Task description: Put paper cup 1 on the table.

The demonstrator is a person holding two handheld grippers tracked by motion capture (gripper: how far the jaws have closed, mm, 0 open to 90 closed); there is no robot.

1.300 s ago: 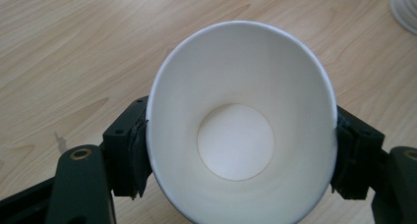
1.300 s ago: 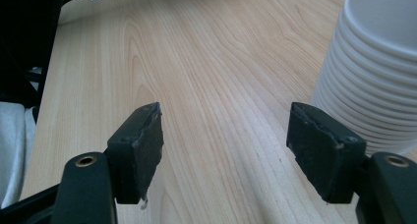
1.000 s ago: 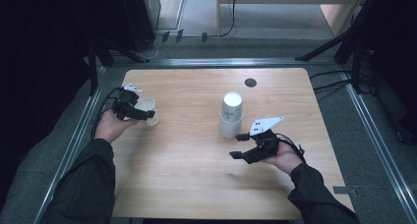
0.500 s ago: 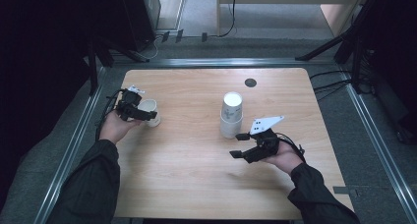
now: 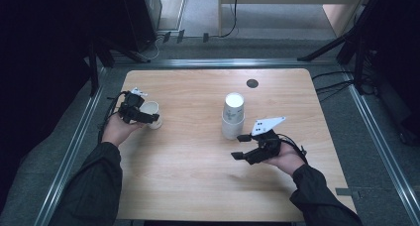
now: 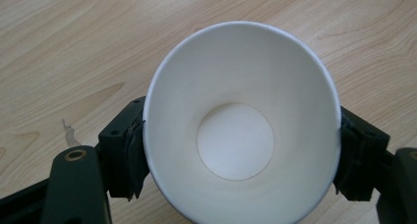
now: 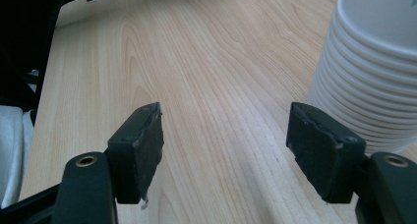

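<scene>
— So, where is the single paper cup (image 5: 151, 113) at this moment?

— Close to the left edge of the worktop (image 5: 198, 186), about halfway along that edge. The left tongs (image 5: 146, 116) have it clamped. In the left gripper view the cup (image 6: 241, 121) sits between the two black jaws, one pad pressed to each side of its wall, and its open mouth faces the camera, so you look straight in at the round white bottom. The wood grain shows behind it.

— Is it standing on the wood or lifted?

— I cannot tell from these views. From the high view it appears tipped rather than upright, with its mouth turned toward the hand that holds the tongs.

— And the other hand?

— The right tongs (image 5: 241, 146) are near the right half of the worktop, closer to the near edge, with jaws spread wide and nothing between them. They point leftward across the wood.

— What is next to them?

— A stack of white paper cups (image 5: 233, 115) stands upright around the middle of the worktop, just beyond those tongs. In the right gripper view the stack (image 7: 373, 71) rises beside the right-hand jaw, near it but apart, its many rims showing as ridges down the side.

— Anything else on the surface?

— A small dark round spot (image 5: 252, 83) sits near the far edge, beyond the stack.
</scene>
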